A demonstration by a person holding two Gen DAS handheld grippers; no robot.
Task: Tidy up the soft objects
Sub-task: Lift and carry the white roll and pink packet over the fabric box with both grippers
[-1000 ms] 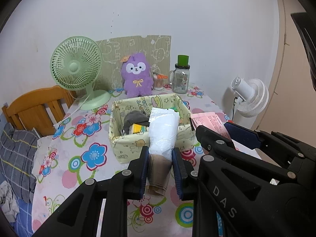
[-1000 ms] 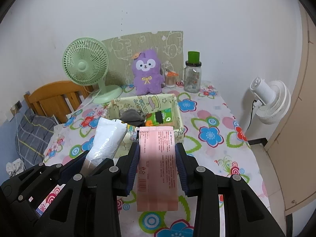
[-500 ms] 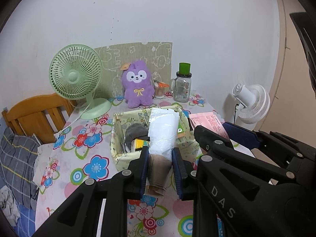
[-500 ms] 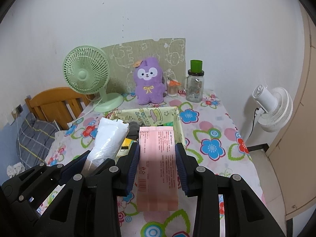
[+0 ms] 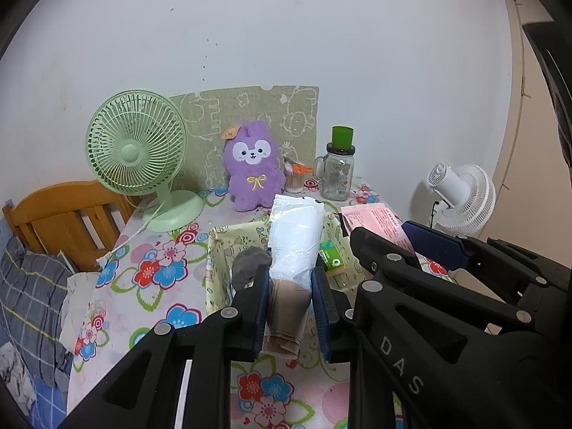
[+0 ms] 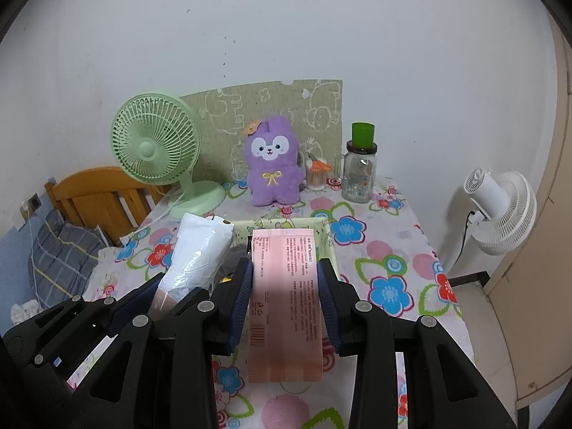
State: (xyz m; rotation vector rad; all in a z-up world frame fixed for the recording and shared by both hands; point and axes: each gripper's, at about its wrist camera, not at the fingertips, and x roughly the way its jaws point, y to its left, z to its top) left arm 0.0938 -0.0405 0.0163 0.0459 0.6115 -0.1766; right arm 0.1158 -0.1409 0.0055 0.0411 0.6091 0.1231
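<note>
My left gripper [image 5: 290, 282] is shut on a white plastic packet with beige cloth inside [image 5: 293, 243]; it also shows in the right wrist view [image 6: 198, 254]. My right gripper [image 6: 284, 275] is shut on a flat pink packet [image 6: 286, 296], which also shows in the left wrist view [image 5: 371, 220]. Both packets are held in the air in front of and above a pale yellow fabric basket [image 5: 218, 264]. The basket holds a grey cloth [image 5: 246, 262] and a green pack [image 5: 330, 257]. A purple plush toy [image 5: 252, 168] sits behind the basket.
A green desk fan [image 5: 137, 150] stands at the back left of the flowered table [image 5: 157, 271]. A glass jar with green lid [image 5: 338, 173] and a swab cup [image 5: 295, 178] stand at the back. A white fan [image 6: 500, 207] is off the right edge, a wooden headboard [image 5: 60, 218] on the left.
Both grippers have drawn back and risen from the basket with their packets still held. The basket now looks smaller and farther away.
</note>
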